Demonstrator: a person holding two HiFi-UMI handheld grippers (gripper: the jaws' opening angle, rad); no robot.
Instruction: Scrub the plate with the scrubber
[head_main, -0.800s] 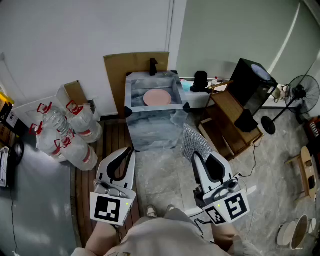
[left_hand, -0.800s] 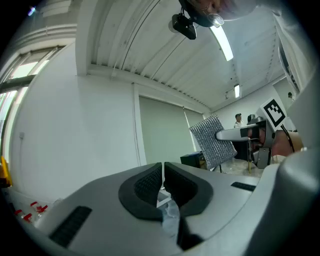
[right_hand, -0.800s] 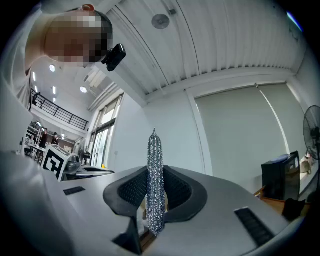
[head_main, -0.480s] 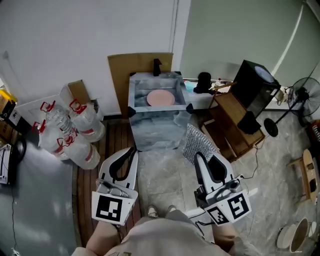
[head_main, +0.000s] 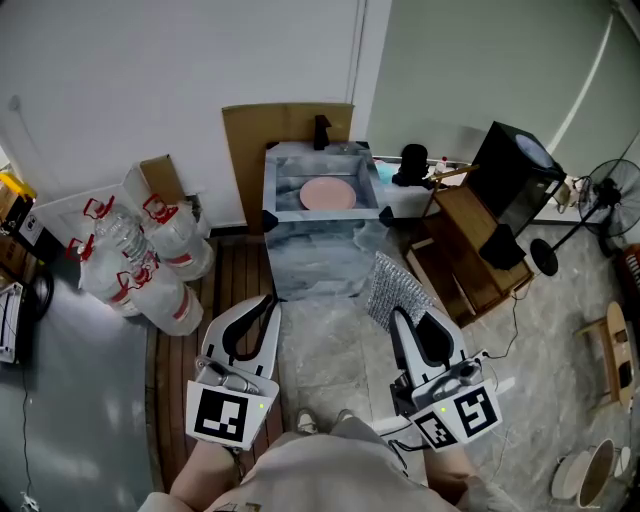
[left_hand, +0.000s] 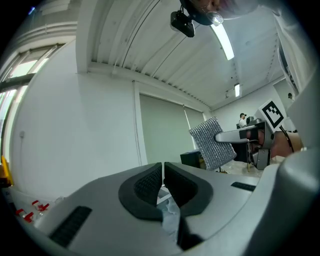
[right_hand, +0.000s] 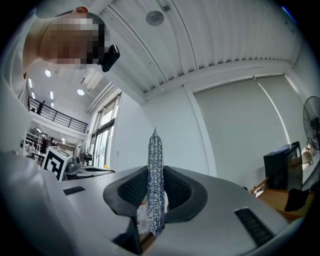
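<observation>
I hold both grippers low and roughly level before me, side by side. My left gripper (left_hand: 163, 172) has its jaws pressed together, empty. My right gripper (right_hand: 155, 192) clamps the silver mesh scrubber (right_hand: 155, 160) upright. The pink plate (head_main: 328, 193) lies in the marbled basin (head_main: 310, 265) ahead, well apart from both.

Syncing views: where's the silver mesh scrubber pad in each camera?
Head view: silver mesh scrubber pad right of centre, in the right tongs.
Left gripper view: pad right of centre, face-on.
Right gripper view: pad at centre, edge-on, clamped.
Shared landmark: grey-green wall panel.
</observation>
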